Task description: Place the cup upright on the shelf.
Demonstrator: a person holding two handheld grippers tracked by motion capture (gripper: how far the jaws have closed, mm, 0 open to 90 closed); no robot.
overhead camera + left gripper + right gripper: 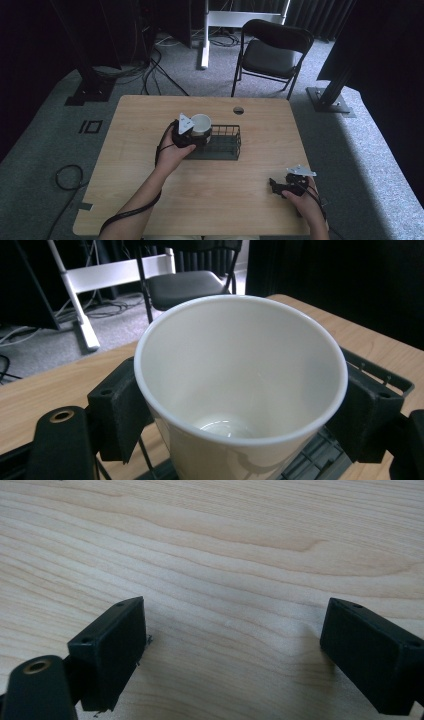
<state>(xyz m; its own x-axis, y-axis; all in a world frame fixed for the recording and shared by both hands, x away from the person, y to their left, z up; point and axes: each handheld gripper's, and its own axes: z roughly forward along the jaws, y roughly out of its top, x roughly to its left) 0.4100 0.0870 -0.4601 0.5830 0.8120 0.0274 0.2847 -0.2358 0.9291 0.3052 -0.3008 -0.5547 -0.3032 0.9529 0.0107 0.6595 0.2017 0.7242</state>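
Dark curtains and a folding chair (272, 50) stand beyond the pale wooden surface (150, 200), which sits on grey carpet strewn with cables. Near the middle of the surface is a black wire basket (225, 145), and at its left end the left gripper (192, 135) has its jaws clenched on a white paper cup (202, 123). In the left gripper view the cup (240, 380) is upright and looks empty, one jaw pressed to each side of its wall just below the rim, with the basket's wires under and behind it. Gripping it from the sides that way keeps the cup level and its mouth clear, which I'd guess suits lifting it out of the basket or setting it in; I cannot tell which. The right gripper (280, 187) waits near the right front corner, jaws released and wide apart over bare wood, apparently parked out of the way.
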